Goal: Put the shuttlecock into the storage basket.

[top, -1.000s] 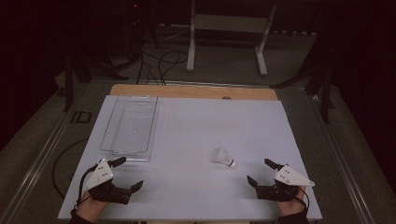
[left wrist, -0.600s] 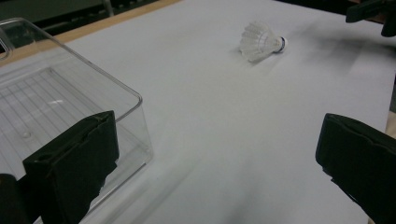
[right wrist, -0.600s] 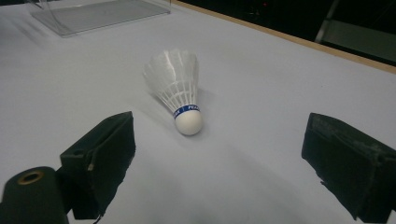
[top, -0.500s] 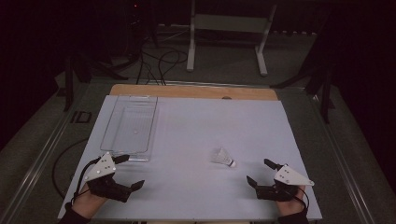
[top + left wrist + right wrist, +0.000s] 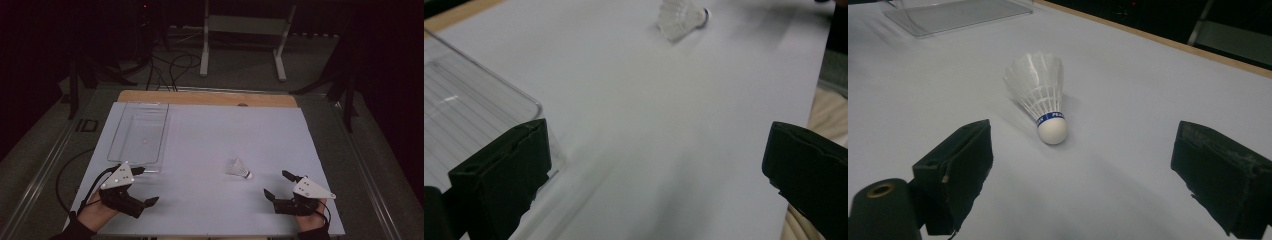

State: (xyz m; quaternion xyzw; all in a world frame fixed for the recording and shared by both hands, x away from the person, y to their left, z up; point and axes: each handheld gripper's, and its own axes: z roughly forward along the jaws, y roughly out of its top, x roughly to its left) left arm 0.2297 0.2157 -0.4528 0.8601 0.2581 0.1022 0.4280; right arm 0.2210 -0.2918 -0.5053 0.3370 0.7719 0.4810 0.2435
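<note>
Although the shuttlecock (image 5: pixel 1044 101) lay on its side just beyond the right gripper (image 5: pixel 281 187), whose jaws stood wide apart and empty, it looked featherlight and crushable; the firm cork nose seemed the safest hold.

Tray (image 5: pixel 138 135): on the counter (image 5: pixel 210 130), left half, toward the far edge.
Shuttlecock (image 5: pixel 239 169): on its side, right of centre, well apart from the tray.
Left tool (image 5: pixel 139 196): near edge, just before the tray's near end.
Right tool (image 5: pixel 277 185): near edge, just right of and before the shuttlecock.
</note>
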